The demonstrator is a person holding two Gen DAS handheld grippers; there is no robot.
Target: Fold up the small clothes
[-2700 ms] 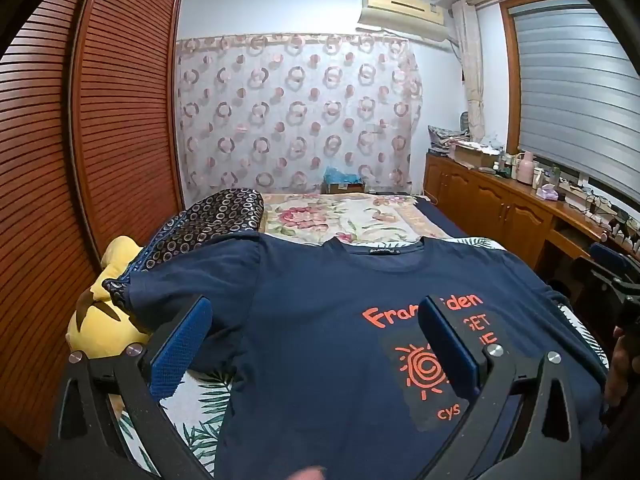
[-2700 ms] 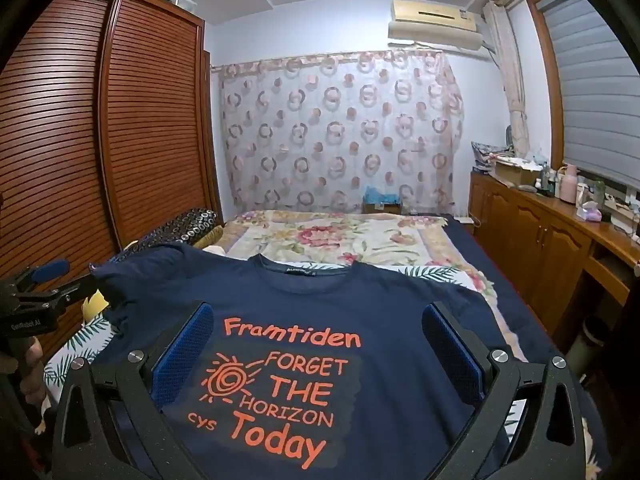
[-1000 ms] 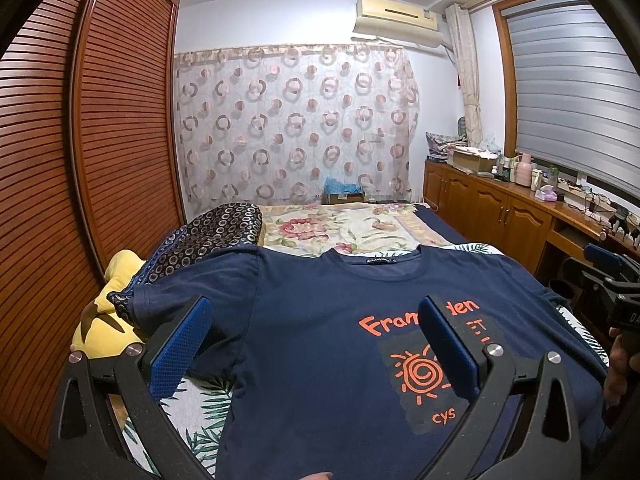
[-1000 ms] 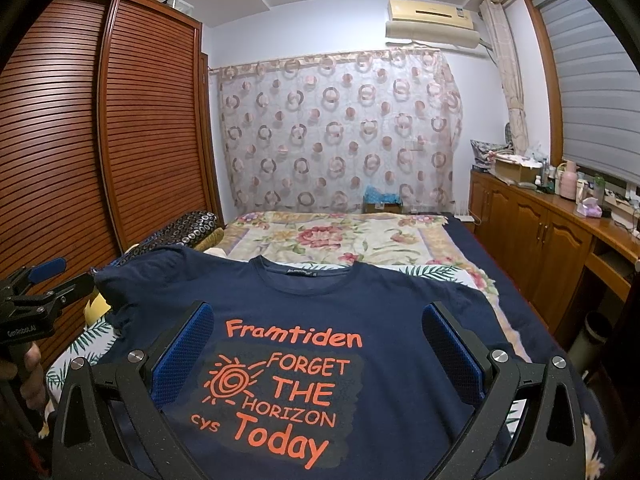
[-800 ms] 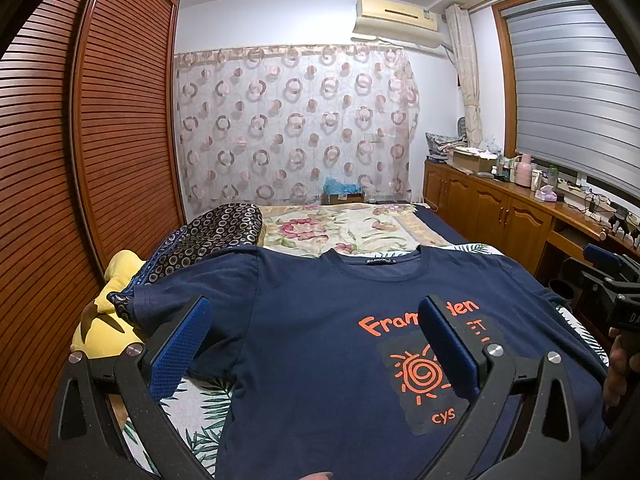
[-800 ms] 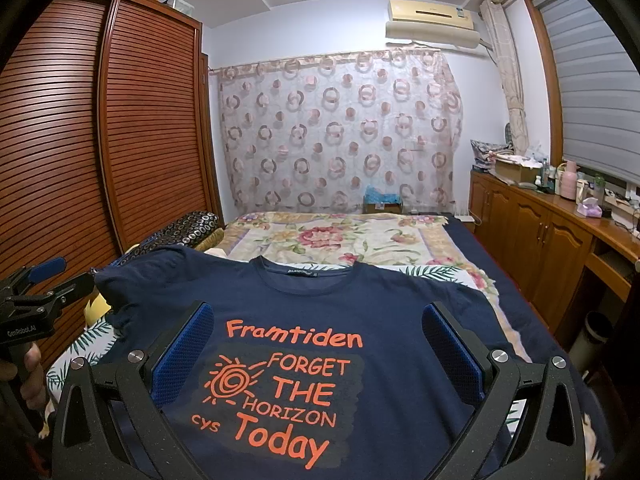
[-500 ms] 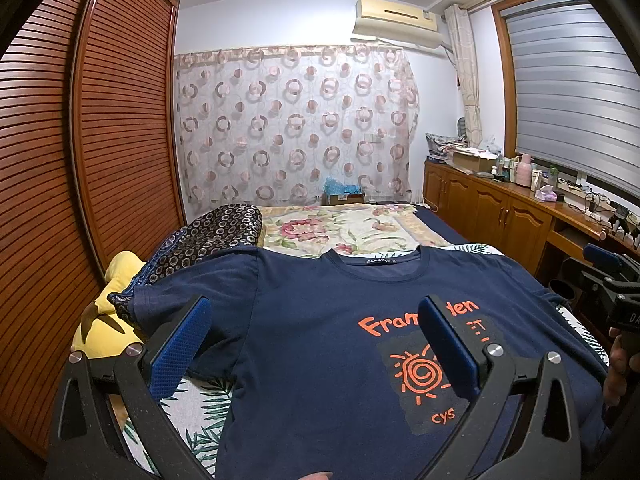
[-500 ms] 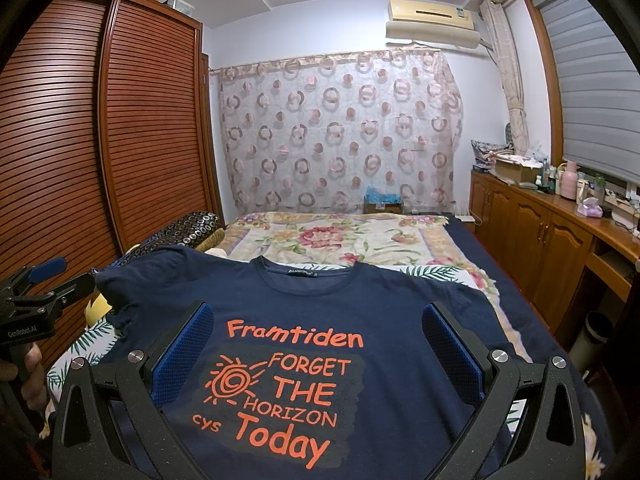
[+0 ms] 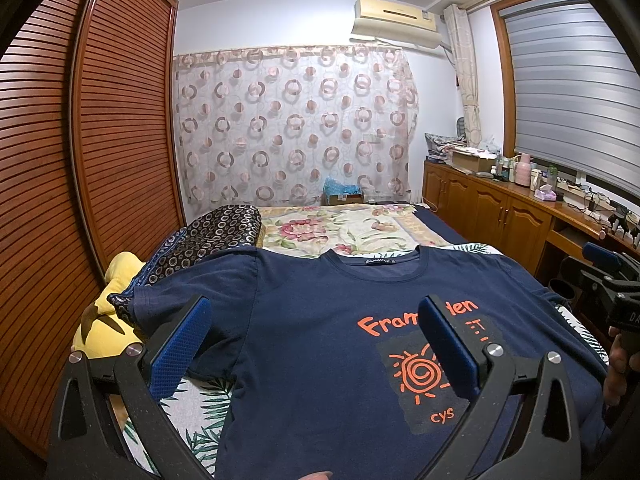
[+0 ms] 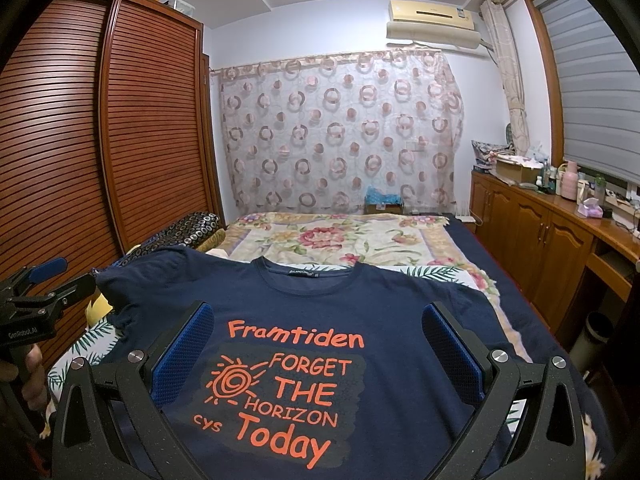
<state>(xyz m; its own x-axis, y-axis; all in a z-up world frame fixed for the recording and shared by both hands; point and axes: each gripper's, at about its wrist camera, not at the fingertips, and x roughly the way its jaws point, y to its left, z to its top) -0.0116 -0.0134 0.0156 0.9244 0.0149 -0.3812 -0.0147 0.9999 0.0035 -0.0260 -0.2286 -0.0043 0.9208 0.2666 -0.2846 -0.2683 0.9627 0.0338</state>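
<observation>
A dark blue shirt (image 10: 320,320) is spread flat on the bed (image 10: 340,240), print side up, with the neck at the far end. Its long way runs straight away from both tools. The left gripper (image 9: 316,344) is held wide apart near the left sleeve (image 9: 192,300), and nothing is pinched. The right gripper (image 10: 320,354) is also held wide apart, over the print, with nothing held. The left sleeve is probably reached most easily by the left gripper. No boxes or baskets are seen near the shirt.
</observation>
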